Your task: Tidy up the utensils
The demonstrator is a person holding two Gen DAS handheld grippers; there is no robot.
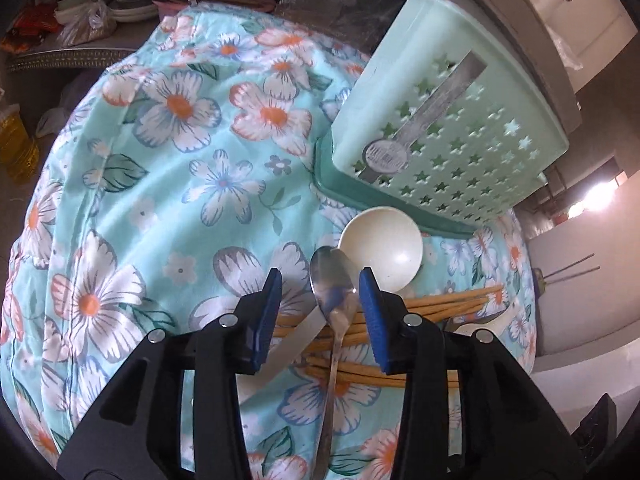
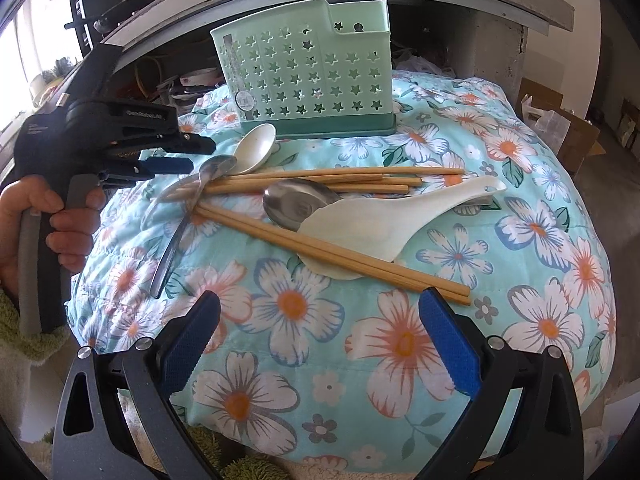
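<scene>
1. Left gripper (image 1: 320, 300) hangs over the pile with its fingers partly apart, nothing held; the metal spoon (image 1: 334, 292) lies in the gap between them, its bowl just past the tips and close to the right-hand pad, no pad pressing on it.
2. Right gripper (image 2: 320, 336) waits with fingers wide apart and empty; the chopsticks (image 2: 332, 236) lie just beyond its tips, and the star-pierced caddy (image 2: 304, 76) stands well beyond, at the far edge of the floral cloth (image 2: 292, 308).
3. Risk: the spoon's handle crosses the chopsticks, so closing here could pinch a stick too or drag the bundle along.
4. Risk: the white ladle (image 1: 382, 246) sits touching the spoon bowl, just beyond the fingertips; a lift may nudge or roll it.
5. Risk: the padded cloth is soft, so pressing down could sink the spoon and the pads might slip.
6. Hard to tell: the spoon's handle end runs under the left gripper's body, and the caddy's compartments can't be seen inside from either view.
</scene>
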